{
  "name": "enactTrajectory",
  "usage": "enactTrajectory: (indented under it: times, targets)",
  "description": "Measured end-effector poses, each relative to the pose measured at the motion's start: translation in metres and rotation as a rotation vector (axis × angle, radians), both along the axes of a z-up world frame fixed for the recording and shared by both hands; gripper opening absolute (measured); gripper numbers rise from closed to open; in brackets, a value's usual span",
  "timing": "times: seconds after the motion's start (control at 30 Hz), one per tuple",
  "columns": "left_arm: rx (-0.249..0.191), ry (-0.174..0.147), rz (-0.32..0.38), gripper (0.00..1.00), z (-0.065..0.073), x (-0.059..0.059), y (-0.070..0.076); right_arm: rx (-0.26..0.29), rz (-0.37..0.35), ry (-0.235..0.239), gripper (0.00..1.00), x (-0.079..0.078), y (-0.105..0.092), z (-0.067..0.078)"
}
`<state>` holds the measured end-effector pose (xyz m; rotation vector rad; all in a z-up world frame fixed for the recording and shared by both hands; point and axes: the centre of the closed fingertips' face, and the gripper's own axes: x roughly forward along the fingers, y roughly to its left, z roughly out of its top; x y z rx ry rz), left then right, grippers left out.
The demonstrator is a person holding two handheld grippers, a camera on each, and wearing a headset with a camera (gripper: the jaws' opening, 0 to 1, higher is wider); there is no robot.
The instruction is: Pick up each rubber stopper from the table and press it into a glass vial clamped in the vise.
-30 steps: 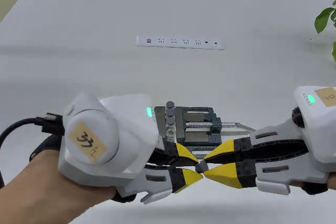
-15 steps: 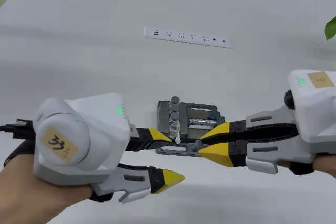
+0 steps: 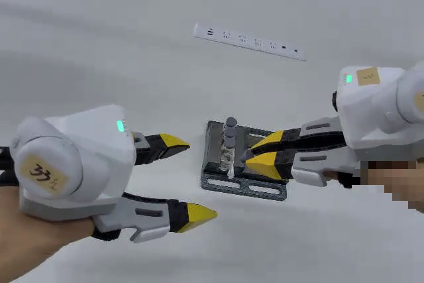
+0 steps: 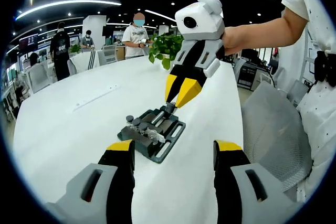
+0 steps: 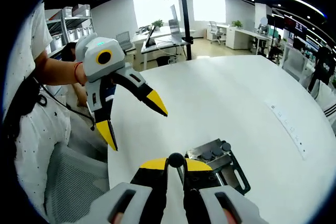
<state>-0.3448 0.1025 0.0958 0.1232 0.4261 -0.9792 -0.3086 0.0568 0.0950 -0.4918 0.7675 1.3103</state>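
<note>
**Stopper handed over, right gripper now at the vise**

Over the broad white table (image 3: 99,44), the left gripper (image 3: 197,178) has drawn back from where both tips met a second ago, its yellow-tipped jaws spread wide and empty. The right gripper (image 3: 250,155) has moved up to the dark metal vise (image 3: 262,187). Its jaws are pinched on the small dark round rubber stopper (image 5: 175,158), which sits just beside the row of clear glass vials (image 3: 228,157), several already capped. The hand-over looks finished; pressing into an uncapped vial likely comes next.
</note>
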Motion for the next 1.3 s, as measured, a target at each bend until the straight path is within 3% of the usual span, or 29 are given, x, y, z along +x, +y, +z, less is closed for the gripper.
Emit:
enactTrajectory:
  times: [0.4,0.53,0.67,0.8,1.3]
  targets:
    - [-0.028,-0.021,0.038,0.82,-0.009,0.005,0.012,-0.149,0.061,-0.008,0.05,0.020,0.007,-0.024]
    - [-0.040,-0.016,0.040,0.84,-0.012,0.005,0.013,-0.197,0.095,-0.004,0.05,0.023,0.011,-0.033]
    - [-0.041,-0.017,0.037,0.86,-0.015,0.004,0.013,-0.289,0.151,-0.024,0.05,0.027,0.009,-0.047]
    - [-0.052,-0.015,0.041,0.87,-0.015,0.005,0.013,-0.345,0.192,-0.029,0.05,0.027,0.009,-0.056]
    - [-0.078,-0.015,0.058,0.87,-0.016,0.006,0.017,-0.400,0.236,-0.031,0.05,0.026,0.008,-0.066]
